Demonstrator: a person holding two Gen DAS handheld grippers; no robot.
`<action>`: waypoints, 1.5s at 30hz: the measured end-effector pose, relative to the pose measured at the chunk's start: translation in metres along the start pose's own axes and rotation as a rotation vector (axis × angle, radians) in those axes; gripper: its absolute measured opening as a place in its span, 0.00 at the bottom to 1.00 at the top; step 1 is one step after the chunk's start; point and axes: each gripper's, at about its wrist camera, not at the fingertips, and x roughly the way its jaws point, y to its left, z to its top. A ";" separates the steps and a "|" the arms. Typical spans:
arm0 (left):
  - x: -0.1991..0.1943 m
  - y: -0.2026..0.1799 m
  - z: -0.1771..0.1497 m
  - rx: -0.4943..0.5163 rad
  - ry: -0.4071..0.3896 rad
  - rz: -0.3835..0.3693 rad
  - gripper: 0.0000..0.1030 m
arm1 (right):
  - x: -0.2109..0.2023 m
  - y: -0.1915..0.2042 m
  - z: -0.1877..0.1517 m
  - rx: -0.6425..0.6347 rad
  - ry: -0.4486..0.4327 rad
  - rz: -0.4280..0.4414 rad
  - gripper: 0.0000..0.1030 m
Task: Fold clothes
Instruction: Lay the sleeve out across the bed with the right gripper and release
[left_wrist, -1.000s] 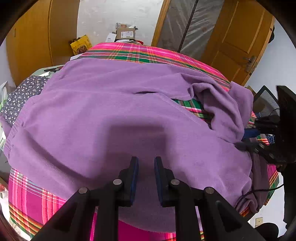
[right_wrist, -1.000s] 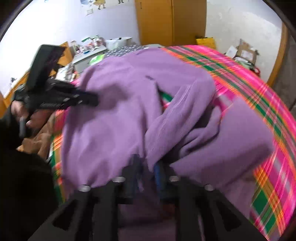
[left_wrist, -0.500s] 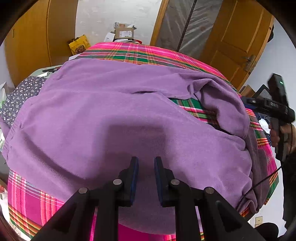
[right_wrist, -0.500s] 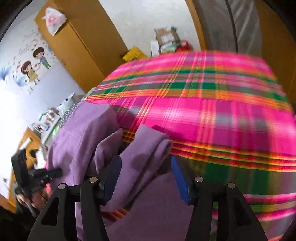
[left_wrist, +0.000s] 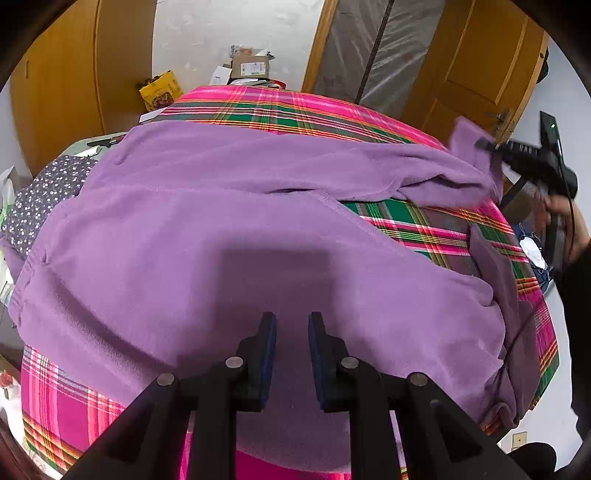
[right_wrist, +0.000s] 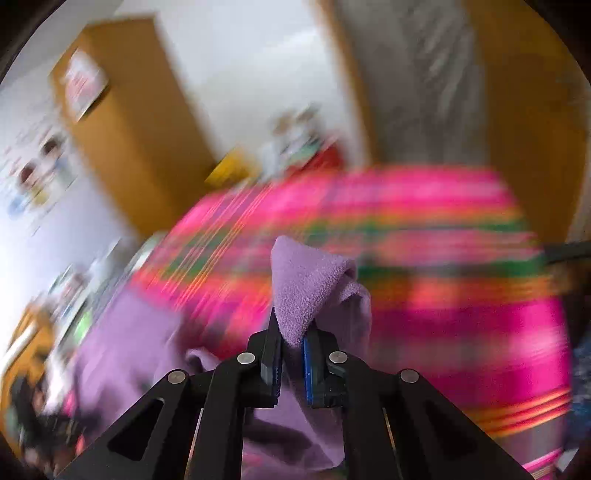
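Hovering at 6 o'clock in the left wrist view, the left gripper (left_wrist: 291, 332) stands with a narrow gap between its blue pads and nothing between them, just above the purple fleece garment (left_wrist: 229, 236). That garment lies spread flat over the pink, green and orange plaid bedspread (left_wrist: 280, 107), its long axis running from 9 o'clock to 3 o'clock. Its cloth is soft and nubbly, a plain lilac, with a seam line crossing the middle and a dark slit near the centre. One sleeve (left_wrist: 436, 173) stretches out toward 2 o'clock, where the right gripper (left_wrist: 487, 146) pinches its end and lifts it off the bed. In the right wrist view, heavily blurred, the right gripper (right_wrist: 293, 336) has just been closing and now clamps a peaked fold of the sleeve (right_wrist: 306, 288) between its pads. A dotted grey cloth (left_wrist: 37, 199) lies at 9 o'clock. Beyond the bed at 12 o'clock sit a yellow box (left_wrist: 160, 90) and a cardboard box (left_wrist: 251, 66) whose label is too small to read.
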 end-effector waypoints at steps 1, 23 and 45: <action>0.000 -0.001 0.000 0.001 0.000 -0.003 0.17 | -0.005 -0.014 0.008 0.032 -0.043 -0.042 0.09; -0.003 -0.026 -0.008 0.062 -0.004 -0.045 0.17 | -0.055 -0.016 -0.174 0.140 0.290 0.112 0.41; -0.021 -0.038 -0.027 0.075 -0.035 -0.068 0.17 | -0.074 0.003 -0.156 0.100 0.155 0.065 0.06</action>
